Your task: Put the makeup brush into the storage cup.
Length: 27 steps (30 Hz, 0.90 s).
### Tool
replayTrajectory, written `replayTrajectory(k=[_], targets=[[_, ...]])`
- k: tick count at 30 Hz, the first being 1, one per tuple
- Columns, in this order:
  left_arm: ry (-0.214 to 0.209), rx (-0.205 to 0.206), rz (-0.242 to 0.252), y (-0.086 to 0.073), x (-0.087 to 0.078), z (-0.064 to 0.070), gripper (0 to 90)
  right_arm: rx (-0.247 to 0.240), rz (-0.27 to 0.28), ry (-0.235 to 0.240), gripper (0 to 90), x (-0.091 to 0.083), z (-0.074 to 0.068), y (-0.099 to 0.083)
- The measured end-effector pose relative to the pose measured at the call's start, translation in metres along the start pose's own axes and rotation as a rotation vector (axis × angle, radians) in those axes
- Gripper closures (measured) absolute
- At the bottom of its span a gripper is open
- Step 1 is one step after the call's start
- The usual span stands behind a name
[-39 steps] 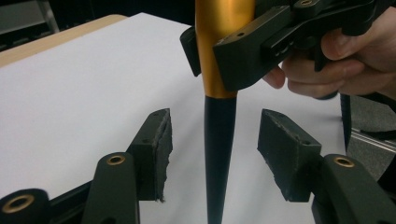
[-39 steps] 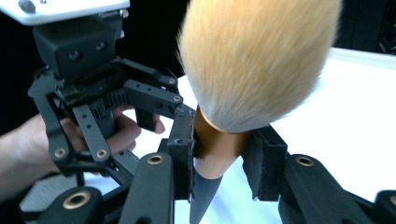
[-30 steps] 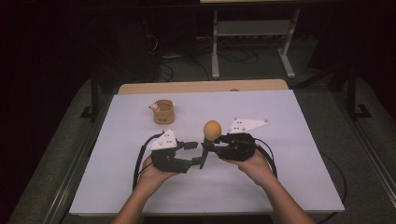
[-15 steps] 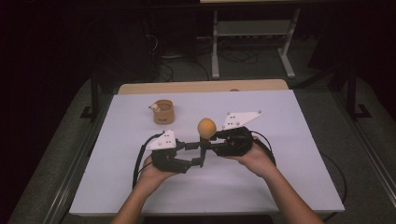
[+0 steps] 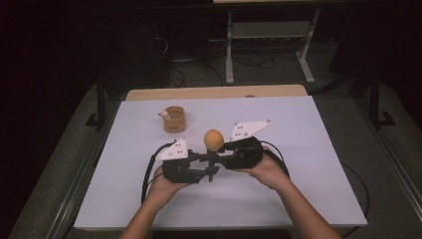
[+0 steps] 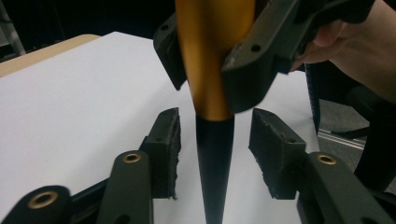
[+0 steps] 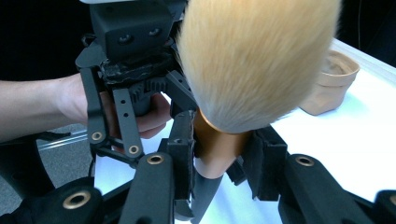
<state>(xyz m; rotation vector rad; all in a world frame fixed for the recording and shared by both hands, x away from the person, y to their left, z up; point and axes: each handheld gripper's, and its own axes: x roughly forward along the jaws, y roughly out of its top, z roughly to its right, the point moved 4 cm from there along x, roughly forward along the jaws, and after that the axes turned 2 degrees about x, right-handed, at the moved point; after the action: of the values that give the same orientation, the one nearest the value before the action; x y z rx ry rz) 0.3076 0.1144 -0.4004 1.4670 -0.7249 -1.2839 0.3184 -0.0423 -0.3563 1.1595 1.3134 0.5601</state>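
The right gripper (image 7: 217, 158) clamps the brush (image 7: 243, 70) by its gold ferrule; the left gripper (image 6: 215, 154), jaws apart, straddles the black handle just below, apparently a handover; it must close next

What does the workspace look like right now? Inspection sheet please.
Surface: white table top, wooden strip at far edge.
Job's things: makeup brush, orange bristles up, gold ferrule, black handle.
Clutter: small tan cup far left, apart from the brush.
Grippers: right gripper jaws shut on the ferrule; left gripper jaws open either side of the handle, not touching.
Cables: black loops beside each hand.
Surroundings: dark room, metal stand behind.
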Motion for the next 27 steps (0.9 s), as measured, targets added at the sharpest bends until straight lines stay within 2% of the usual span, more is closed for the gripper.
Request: replayTrajectory(k=[8,19,27], targets=[[-0.001,-0.009,-0.011,-0.0005,0.0011,0.0004,62.4,-0.011,-0.003,0.002,65.5,0.0030,-0.0015,0.0003],[0.004,-0.003,-0.009,0.0002,0.0004,-0.0002,69.4,-0.014,-0.009,0.005,65.5,0.0031,-0.0023,-0.0002],[0.007,-0.017,-0.008,0.0000,0.0007,-0.0004,72.9,-0.014,-0.009,0.006,65.5,0.0031,-0.0022,0.0000]])
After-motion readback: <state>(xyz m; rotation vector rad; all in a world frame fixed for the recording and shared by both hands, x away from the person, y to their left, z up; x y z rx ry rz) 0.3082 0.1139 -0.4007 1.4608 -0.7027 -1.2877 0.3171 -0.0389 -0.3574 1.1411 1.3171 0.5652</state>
